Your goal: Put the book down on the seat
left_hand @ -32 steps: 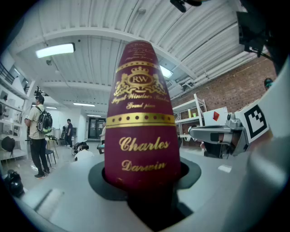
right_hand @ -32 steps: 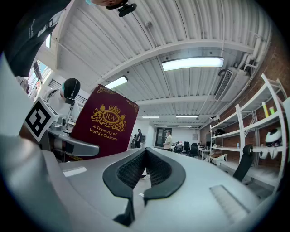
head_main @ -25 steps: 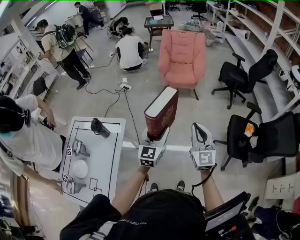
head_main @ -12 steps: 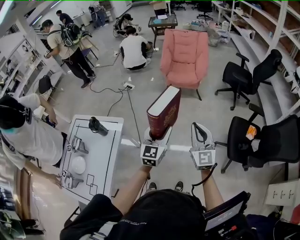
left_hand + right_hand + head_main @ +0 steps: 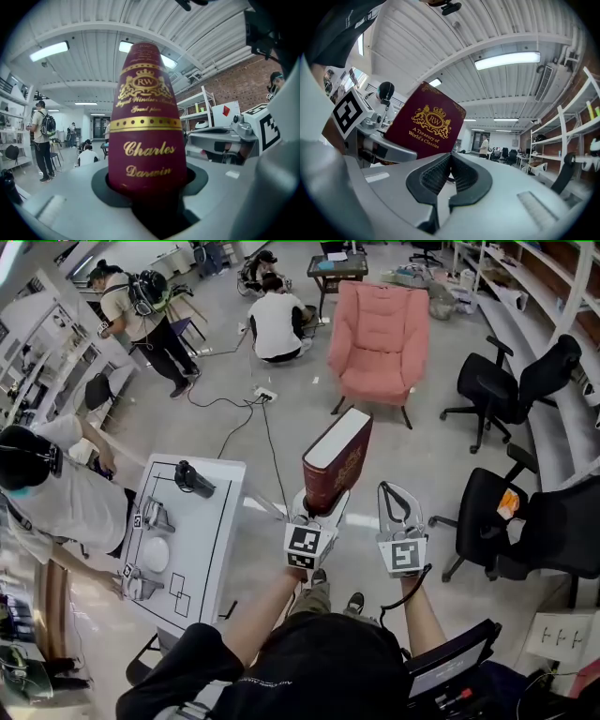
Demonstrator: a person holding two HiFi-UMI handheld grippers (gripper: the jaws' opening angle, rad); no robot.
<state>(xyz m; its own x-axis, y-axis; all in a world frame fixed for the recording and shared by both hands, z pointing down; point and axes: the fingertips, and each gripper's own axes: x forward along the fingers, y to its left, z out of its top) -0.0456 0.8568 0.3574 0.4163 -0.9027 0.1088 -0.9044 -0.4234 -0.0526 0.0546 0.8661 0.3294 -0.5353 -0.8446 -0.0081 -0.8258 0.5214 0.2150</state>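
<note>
Site: shared lab/workshop, with metal shelving (image 5: 539, 273) upper right, office chairs (image 5: 525, 381) at right, power strip (image 5: 265, 395) on concrete floor (image 5: 441, 474).

Both forearms come up from the lower centre of the head view, bare below black sleeves and roughly parallel, elbows bent. At centre frame the left gripper (image 5: 317, 510) has its marker cube toward the camera. Its jaws stand wide and are clamped on the lower end of the book (image 5: 336, 463), which rises from them. Just to its right, at like height and apart from it, is the right gripper (image 5: 394, 495). Its pads (image 5: 431, 176) are pressed together with nothing between them. Both grippers point forward, away from the body.
</note>
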